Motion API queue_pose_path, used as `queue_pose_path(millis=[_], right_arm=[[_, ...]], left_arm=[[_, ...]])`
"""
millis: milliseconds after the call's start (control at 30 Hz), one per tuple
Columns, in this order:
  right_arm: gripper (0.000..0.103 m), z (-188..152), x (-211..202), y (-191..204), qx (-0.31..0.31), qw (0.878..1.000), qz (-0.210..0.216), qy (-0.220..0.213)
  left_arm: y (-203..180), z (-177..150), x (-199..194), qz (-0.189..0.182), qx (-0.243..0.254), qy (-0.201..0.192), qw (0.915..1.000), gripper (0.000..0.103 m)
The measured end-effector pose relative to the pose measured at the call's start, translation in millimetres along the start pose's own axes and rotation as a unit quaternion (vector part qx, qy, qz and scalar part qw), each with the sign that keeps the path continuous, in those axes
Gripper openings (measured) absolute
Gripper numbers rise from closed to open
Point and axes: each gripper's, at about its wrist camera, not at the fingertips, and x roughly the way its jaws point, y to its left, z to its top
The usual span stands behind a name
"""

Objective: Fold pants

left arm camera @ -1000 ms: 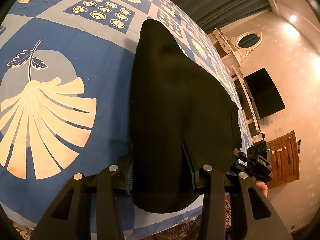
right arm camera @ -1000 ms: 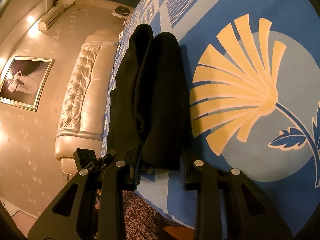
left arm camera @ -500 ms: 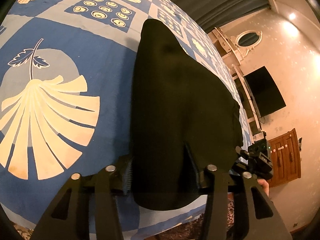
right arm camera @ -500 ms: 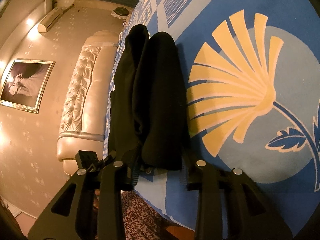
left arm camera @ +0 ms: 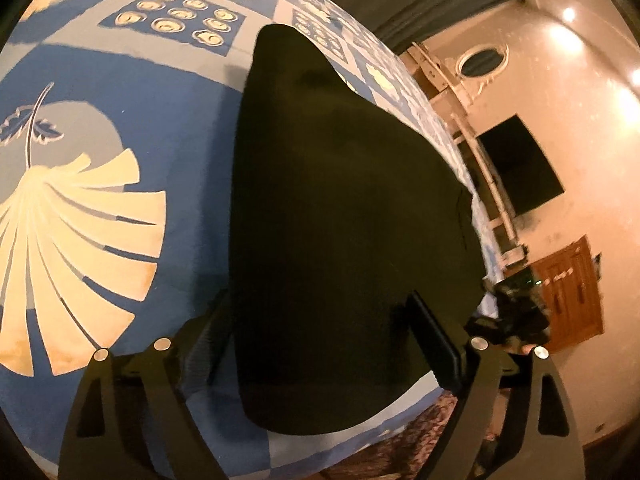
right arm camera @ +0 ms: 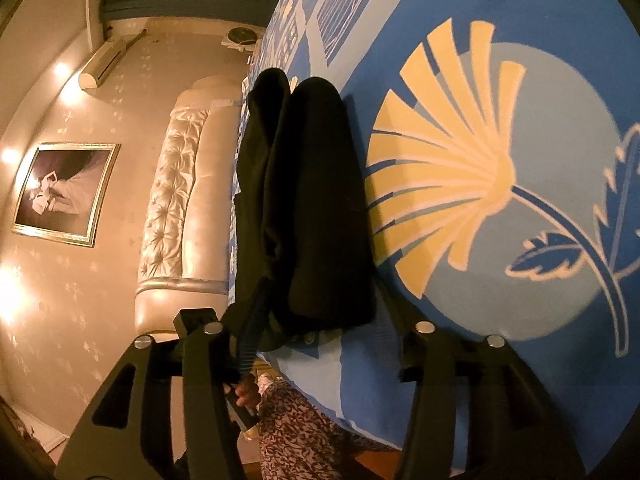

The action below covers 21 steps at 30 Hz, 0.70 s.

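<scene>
The black pants (left arm camera: 340, 220) lie folded lengthwise on a blue patterned bedspread (left arm camera: 132, 128), running away from me near the bed's edge. My left gripper (left arm camera: 320, 344) is open, its fingers standing wide apart on either side of the pants' near end. In the right wrist view the pants (right arm camera: 316, 208) show as two stacked black folds. My right gripper (right arm camera: 316, 320) is open too, one finger on each side of the near end. Neither gripper holds the cloth.
The bedspread (right arm camera: 500, 180) has large cream fan-flower prints. The bed's edge is close below both grippers. A padded headboard (right arm camera: 176, 208) and a framed picture (right arm camera: 60, 192) lie left; a black TV (left arm camera: 520, 168) and a wooden cabinet (left arm camera: 568, 292) lie right.
Both grippers have opened wider around the near end of the pants. The left view has shifted a little; the pants lie where they were.
</scene>
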Motion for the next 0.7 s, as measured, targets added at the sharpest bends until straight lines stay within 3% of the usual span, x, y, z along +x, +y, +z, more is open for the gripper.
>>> queue_pose_path(millis=[200, 400, 567, 700], right_arm=[[0.064, -10.6, -15.9, 3.3, -0.005, 1.0, -0.025, -0.016], [0.078, -27.7, -16.4, 19.8, -0.034, 0.996, -0.085, -0.017], [0.083, -47.5, -14.2, 38.9, -0.07, 0.985, -0.156, -0.019], [0.084, -61.8, -11.4, 58.7, -0.121, 0.967, -0.223, -0.034]], left_arm=[[-6.5, -2.2, 1.0, 0.024, 0.01, -0.002, 0.9997, 0.087], [-20.5, -9.6, -3.7, 0.097, 0.011, -0.022, 0.995, 0.088], [-45.4, -24.3, -18.4, 0.188, 0.045, -0.053, 0.9797, 0.087], [-62.7, -40.6, -36.0, 0.235, 0.081, -0.074, 0.9659, 0.087]])
